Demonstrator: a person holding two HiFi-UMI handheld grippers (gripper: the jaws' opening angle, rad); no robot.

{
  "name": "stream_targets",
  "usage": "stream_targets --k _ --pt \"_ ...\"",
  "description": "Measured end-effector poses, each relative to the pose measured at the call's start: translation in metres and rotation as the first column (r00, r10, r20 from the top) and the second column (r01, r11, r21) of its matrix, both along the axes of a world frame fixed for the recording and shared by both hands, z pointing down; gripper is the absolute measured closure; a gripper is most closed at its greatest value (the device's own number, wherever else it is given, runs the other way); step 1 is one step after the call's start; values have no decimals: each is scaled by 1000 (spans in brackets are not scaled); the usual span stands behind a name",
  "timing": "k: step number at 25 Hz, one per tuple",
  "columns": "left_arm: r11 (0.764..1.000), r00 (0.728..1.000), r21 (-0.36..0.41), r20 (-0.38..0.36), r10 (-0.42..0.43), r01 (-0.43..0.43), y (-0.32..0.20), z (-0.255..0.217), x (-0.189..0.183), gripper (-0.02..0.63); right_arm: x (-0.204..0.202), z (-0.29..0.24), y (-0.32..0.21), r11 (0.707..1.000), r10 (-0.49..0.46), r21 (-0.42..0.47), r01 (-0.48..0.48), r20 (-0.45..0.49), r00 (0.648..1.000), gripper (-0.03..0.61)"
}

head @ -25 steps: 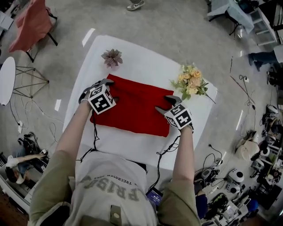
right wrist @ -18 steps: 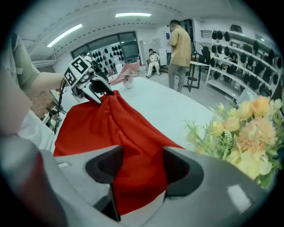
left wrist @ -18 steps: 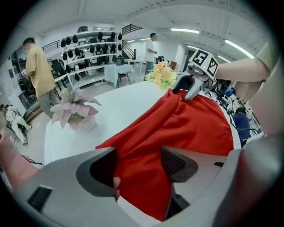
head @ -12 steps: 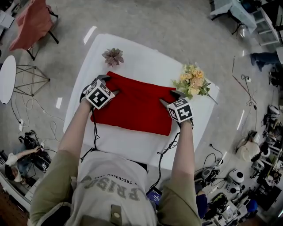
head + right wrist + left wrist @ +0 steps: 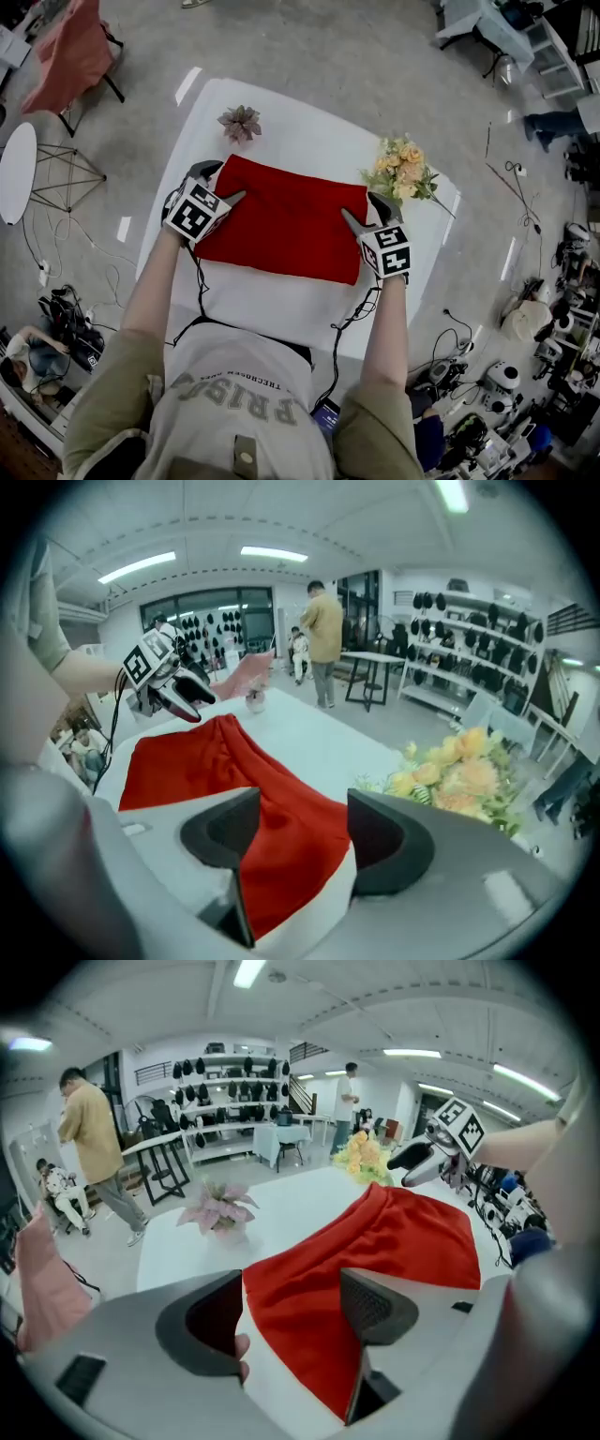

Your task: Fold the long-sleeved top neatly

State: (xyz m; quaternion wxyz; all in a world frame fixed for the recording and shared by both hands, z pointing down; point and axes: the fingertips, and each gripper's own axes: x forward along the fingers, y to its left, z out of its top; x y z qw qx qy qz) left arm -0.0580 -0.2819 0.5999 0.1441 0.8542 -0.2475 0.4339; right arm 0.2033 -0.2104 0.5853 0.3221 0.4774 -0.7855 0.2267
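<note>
Over the person's shoulders, in the head view, a white rectangular table (image 5: 281, 302) carries the red long-sleeved top (image 5: 286, 230), folded into a flat oblong across its middle. The left gripper (image 5: 228, 183) hangs over the top's left end and the right gripper (image 5: 360, 206) over its right end, each tilted downward. A pink artificial flower (image 5: 240, 122) sits beyond the cloth's far left corner, and a yellow and cream bouquet (image 5: 405, 173) lies just past its far right corner.

Looking along the left gripper in its own view, its two grey jaws stand wide apart. The red fabric shows in the gap below them, lying on the table with neither pad pressing on it. The pink flower stands farther back, and the other gripper floats at the cloth's far end.

The right gripper view gives the same from the other side: jaws spread wide with nothing pinched. The red cloth's end lies under the gap and the bouquet is close on the right.
</note>
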Motion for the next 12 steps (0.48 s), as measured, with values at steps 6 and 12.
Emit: stream_targets --k 6,12 --pt "974 972 142 -179 -151 177 16 -65 -18 304 -8 -88 29 921 179 335 -199 89 980 299" --pt "904 940 332 -294 -174 271 60 -126 -11 305 -40 -168 72 784 200 508 -357 338 920 299"
